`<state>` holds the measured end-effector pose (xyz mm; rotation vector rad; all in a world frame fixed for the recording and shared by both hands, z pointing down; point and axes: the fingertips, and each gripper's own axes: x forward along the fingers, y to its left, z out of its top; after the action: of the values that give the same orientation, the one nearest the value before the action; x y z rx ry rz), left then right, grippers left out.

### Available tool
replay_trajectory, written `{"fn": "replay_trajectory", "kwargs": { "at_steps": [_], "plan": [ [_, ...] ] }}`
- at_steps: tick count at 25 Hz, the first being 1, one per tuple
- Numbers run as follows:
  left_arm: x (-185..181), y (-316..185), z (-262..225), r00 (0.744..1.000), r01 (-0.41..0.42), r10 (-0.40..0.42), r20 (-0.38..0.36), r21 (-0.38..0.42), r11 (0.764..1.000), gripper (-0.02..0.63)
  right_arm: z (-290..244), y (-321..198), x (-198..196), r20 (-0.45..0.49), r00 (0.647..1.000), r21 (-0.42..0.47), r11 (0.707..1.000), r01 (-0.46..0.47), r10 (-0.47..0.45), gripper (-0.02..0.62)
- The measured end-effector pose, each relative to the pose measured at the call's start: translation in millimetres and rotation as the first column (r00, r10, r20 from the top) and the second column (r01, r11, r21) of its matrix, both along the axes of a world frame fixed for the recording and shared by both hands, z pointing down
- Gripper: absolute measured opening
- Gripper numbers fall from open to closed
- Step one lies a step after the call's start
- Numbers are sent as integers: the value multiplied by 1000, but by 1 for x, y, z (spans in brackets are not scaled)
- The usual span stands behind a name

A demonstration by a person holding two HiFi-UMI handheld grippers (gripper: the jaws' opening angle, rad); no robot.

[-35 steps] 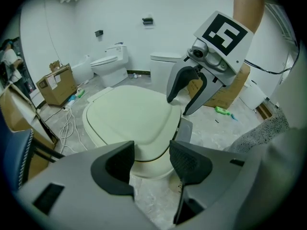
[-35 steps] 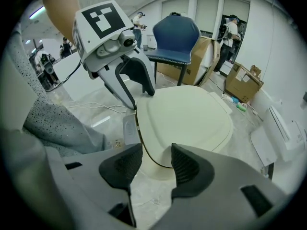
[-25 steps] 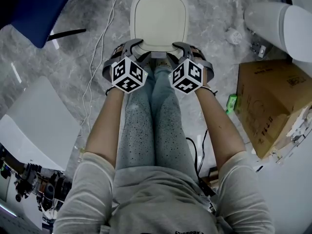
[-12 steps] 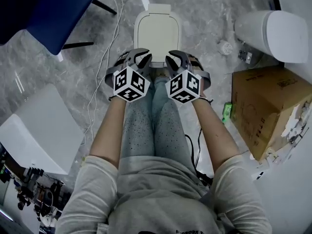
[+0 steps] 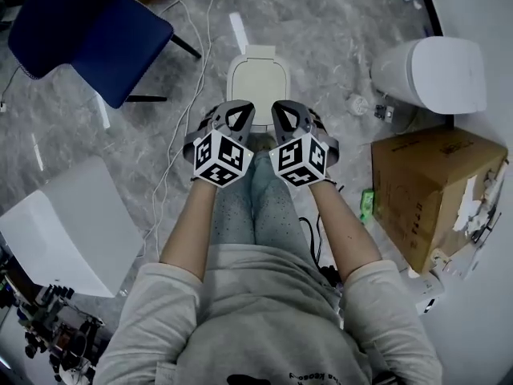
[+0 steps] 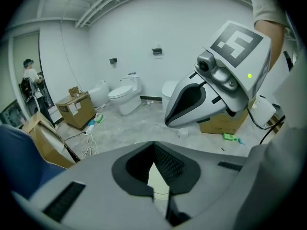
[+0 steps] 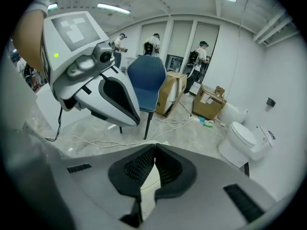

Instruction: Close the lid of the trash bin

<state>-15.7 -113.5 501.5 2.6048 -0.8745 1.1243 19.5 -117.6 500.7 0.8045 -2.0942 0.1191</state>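
Observation:
The cream trash bin [image 5: 256, 74] stands on the grey floor in front of the person's knees, its lid lying flat on top. In the head view both grippers hang side by side above the bin's near edge, apart from it. The left gripper [image 5: 235, 117] is shut with nothing in it, and so is the right gripper [image 5: 287, 117]. In the left gripper view the dark pads meet at the tips of the left gripper [image 6: 154, 145], and a strip of cream bin [image 6: 158, 182] shows below them. The right gripper [image 7: 154, 150] in its own view looks the same, shut and empty.
A blue chair [image 5: 96, 38] stands at the back left and a white seat [image 5: 64, 231] at the near left. Cables [image 5: 172, 159] trail across the floor left of the bin. A white toilet [image 5: 433, 74] and a cardboard box [image 5: 429, 191] stand to the right.
Both grippers have lifted up off the bin's near rim and their jaws have gone from open to shut. The bin now lies farther below.

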Motion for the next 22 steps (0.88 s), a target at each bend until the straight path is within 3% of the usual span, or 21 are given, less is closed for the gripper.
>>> {"fn": "replay_trajectory", "kwargs": {
  "at_steps": [14,18,22],
  "plan": [
    [7,4,-182,990,127,-116,-82,137,982,20,-195,5,27,129,979,164,970,-177,157,32],
    [4,9,-227,973,193,-169,-154,153,969,20,-239,13,29,183,964,202,952,-230,194,32],
    [6,21,-275,944,265,-220,-246,167,950,20,-287,24,37,279,927,226,921,-318,251,32]
  ]
}}
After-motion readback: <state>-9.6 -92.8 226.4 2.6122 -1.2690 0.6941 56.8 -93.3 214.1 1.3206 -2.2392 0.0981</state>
